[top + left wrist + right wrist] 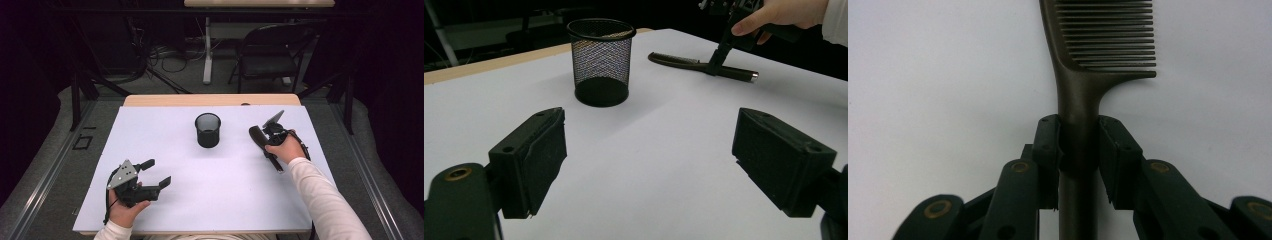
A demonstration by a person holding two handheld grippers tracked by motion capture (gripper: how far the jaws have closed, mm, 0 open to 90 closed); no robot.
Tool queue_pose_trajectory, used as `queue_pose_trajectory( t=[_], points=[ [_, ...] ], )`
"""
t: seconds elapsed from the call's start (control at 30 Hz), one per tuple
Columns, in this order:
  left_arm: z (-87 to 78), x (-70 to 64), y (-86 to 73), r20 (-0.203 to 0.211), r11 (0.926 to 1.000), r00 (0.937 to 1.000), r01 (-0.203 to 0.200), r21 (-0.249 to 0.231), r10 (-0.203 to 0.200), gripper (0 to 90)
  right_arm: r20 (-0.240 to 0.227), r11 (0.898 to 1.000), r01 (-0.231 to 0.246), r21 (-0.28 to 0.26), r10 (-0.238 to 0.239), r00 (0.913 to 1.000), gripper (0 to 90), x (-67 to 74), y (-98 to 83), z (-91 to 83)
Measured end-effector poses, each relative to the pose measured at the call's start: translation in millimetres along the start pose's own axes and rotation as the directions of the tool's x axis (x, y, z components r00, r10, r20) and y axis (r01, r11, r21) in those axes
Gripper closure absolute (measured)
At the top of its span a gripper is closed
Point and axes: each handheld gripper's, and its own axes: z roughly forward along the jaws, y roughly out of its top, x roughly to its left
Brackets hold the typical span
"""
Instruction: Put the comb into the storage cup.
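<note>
A lab or recording studio: black curtains (30, 75) close in both sides, loose cables (165, 57) sprawl over the grey floor at the far end, and a folding chair (270, 55) stands beyond the white-covered table (225, 200) (its wooden far edge shows).

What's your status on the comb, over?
Right tool shut on the comb handle, comb flat on the white table. Left tool open, holding nothing. Mesh cup upright left of the comb, nothing between them.

Open left gripper (649, 165) faces mesh cup (600, 60) (comb (696, 64) seemingly beyond).
</note>
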Motion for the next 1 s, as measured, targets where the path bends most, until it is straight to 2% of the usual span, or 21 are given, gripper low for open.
queue_pose_trajectory(
  t=[0.17, 0.53, 0.57, 1.0],
  points=[
    [0.1, 0.1, -0.1, 0.0, 1.0, 1.0, 0.001, -0.001, -0.001, 14.2, 0.015, 1.0, 0.014, 0.026, -0.015, 0.9998, 72.1, -0.6, 0.8, -1.0],
    [0.1, 0.0, 0.0, 0.0, 1.0, 1.0, -0.001, 0.0, 0.001, 14.2, 0.006, 1.0, 0.011, 0.021, -0.011, 0.9999, 72.8, -0.4, 0.8, -0.5],
    [0.1, -0.1, 0.0, 0.0, 1.0, 1.0, -0.001, 0.0, 0.001, 14.2, 0.004, 1.0, 0.008, 0.008, -0.008, 1.0, 72.8, -0.2, 0.4, 0.4],
    [0.1, 0.0, -0.1, 0.0, 1.0, 1.0, -0.001, 0.0, 0.001, 14.2, 0.011, 1.0, 0.008, 0.014, -0.008, 0.9999, 73.0, 0.1, 0.3, -0.5]
  ],
)
